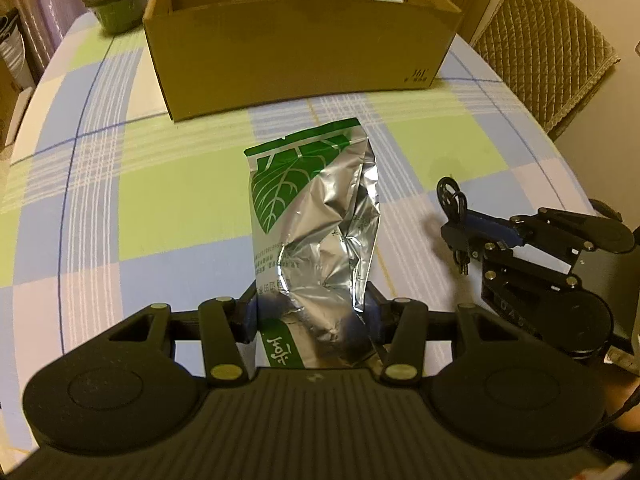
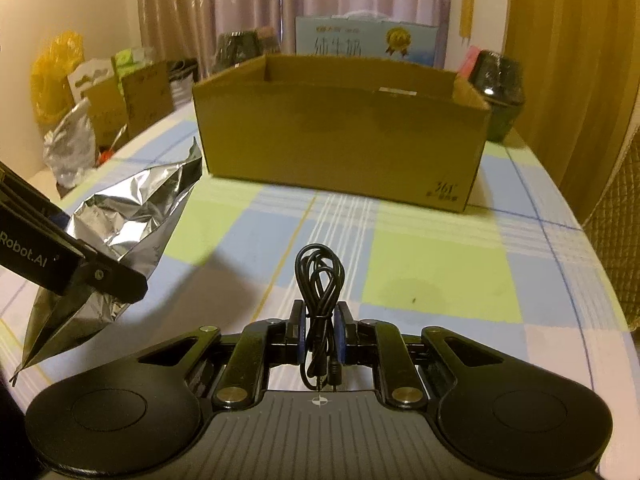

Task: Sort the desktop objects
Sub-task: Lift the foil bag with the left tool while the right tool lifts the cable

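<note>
Left gripper point(image 1: 312, 316) is clamped on the foil pouch point(image 1: 316, 220), held above the checked tablecloth point(image 1: 160, 208); its lower end is hidden. Right gripper point(image 2: 320, 332) pinches the coiled black cable point(image 2: 320, 276). The cardboard box point(image 2: 340, 136) interior is unseen.

Ahead at twelve o'clock the way is blocked by the upright wall of the cardboard box point(image 2: 340, 140), whose top is left open. Bare checked tablecloth point(image 2: 432, 276) is seen before it. At ten o'clock, room is taken by the foil bag point(image 2: 120, 216).
</note>
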Demonstrator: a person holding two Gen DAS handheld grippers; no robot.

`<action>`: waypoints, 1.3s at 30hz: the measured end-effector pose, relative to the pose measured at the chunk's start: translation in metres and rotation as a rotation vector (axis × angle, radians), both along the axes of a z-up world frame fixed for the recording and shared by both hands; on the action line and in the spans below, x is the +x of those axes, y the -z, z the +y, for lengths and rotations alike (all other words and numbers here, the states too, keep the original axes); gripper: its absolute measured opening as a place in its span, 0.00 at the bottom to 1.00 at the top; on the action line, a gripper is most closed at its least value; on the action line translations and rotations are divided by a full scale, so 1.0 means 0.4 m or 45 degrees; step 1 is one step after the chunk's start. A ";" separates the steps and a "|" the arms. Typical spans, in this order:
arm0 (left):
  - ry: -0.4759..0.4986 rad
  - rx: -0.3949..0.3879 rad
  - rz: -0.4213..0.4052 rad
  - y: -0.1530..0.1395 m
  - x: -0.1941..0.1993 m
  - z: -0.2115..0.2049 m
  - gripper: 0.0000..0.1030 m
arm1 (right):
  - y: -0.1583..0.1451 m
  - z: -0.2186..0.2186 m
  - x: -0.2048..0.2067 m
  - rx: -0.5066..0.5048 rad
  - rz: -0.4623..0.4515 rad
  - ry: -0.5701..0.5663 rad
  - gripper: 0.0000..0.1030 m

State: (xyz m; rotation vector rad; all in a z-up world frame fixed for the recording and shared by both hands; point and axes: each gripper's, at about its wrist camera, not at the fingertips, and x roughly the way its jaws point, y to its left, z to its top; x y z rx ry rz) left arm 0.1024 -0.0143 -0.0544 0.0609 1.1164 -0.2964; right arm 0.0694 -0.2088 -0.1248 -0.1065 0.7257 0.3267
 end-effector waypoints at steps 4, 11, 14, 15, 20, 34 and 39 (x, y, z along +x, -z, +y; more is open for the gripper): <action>0.009 0.007 -0.030 -0.021 -0.010 -0.008 0.43 | -0.020 -0.012 -0.013 0.030 -0.022 0.017 0.10; 0.023 0.019 -0.066 -0.051 -0.025 -0.020 0.43 | -0.058 -0.028 -0.020 0.067 -0.061 0.040 0.10; 0.025 0.019 -0.083 -0.066 -0.024 -0.020 0.43 | -0.073 -0.032 -0.017 0.080 -0.076 0.046 0.10; 0.025 0.021 -0.090 -0.073 -0.022 -0.020 0.43 | -0.078 -0.034 -0.016 0.082 -0.082 0.046 0.10; 0.027 0.022 -0.125 -0.104 -0.015 -0.020 0.43 | -0.106 -0.037 -0.013 0.100 -0.108 0.048 0.10; 0.039 0.019 -0.190 -0.159 0.017 -0.020 0.43 | -0.163 -0.048 0.007 0.130 -0.154 0.064 0.10; 0.040 0.013 -0.195 -0.158 0.014 -0.018 0.43 | -0.175 -0.049 0.015 0.134 -0.161 0.062 0.10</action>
